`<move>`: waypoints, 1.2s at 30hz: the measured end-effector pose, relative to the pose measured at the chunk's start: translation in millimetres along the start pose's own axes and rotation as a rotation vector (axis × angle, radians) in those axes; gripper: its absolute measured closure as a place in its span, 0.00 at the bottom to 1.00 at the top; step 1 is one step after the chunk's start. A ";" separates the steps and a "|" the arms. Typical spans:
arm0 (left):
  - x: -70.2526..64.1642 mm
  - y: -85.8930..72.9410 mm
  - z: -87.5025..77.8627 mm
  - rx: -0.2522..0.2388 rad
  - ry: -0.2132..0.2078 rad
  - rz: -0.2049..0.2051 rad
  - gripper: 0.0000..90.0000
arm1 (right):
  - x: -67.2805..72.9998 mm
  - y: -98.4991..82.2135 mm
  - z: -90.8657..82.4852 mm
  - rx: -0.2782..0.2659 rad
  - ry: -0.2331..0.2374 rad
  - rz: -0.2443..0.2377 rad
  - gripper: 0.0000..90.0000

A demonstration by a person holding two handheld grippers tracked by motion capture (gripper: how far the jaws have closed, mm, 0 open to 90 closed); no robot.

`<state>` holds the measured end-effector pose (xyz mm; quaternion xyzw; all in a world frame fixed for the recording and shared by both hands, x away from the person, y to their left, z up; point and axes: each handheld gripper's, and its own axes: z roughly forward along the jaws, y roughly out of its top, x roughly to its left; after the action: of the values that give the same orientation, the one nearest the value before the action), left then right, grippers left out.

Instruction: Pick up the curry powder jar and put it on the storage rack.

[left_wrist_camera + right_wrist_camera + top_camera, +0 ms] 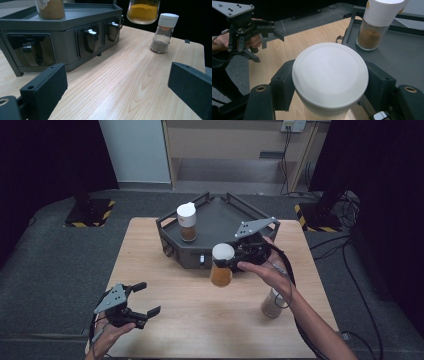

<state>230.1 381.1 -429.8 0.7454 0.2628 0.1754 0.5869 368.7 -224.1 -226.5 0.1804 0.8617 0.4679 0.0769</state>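
Note:
My right gripper [223, 262] is shut on a white-capped jar of orange-yellow spice [221, 266], held in the air just in front of the dark rack [220, 220]. In the right gripper view its pads clamp the jar's white cap [330, 75] from both sides. The jar's yellow base [143, 11] hangs above the table in the left gripper view. A second jar with brown spice [187, 222] stands on the rack's top. My left gripper [147, 299] rests open near the table's front left corner, nothing between its fingers [45, 87].
A third jar with grey powder [273, 303] stands on the wooden table [165, 320] at the front right, under my right forearm. The rack's front face has several slots with clips [90, 40]. Dark floor surrounds the table.

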 end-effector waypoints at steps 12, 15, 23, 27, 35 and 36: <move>-0.2 0.5 0.3 0.003 -0.002 0.003 0.01 | -5.4 23.1 1.9 0.006 -0.040 0.008 0.38; -0.1 0.3 0.3 0.003 -0.001 0.001 0.01 | -7.3 31.0 3.7 0.009 -0.059 0.013 0.38; -0.1 0.2 -0.1 0.002 0.002 0.001 0.01 | -14.2 44.2 10.4 -0.004 -0.119 0.045 0.38; 0.0 0.2 -0.2 0.002 0.002 0.001 0.01 | -17.8 49.1 15.2 -0.010 -0.160 0.061 0.38; 0.1 -0.2 0.5 0.000 0.004 -0.004 0.01 | -22.9 53.8 27.5 -0.007 -0.245 0.098 0.38; 0.1 0.0 0.7 0.000 0.005 -0.003 0.01 | -24.0 54.6 29.4 -0.006 -0.255 0.101 0.38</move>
<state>230.6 380.7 -430.0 0.7444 0.2656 0.1765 0.5866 412.8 -183.3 -198.1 0.2816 0.8334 0.4469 0.1627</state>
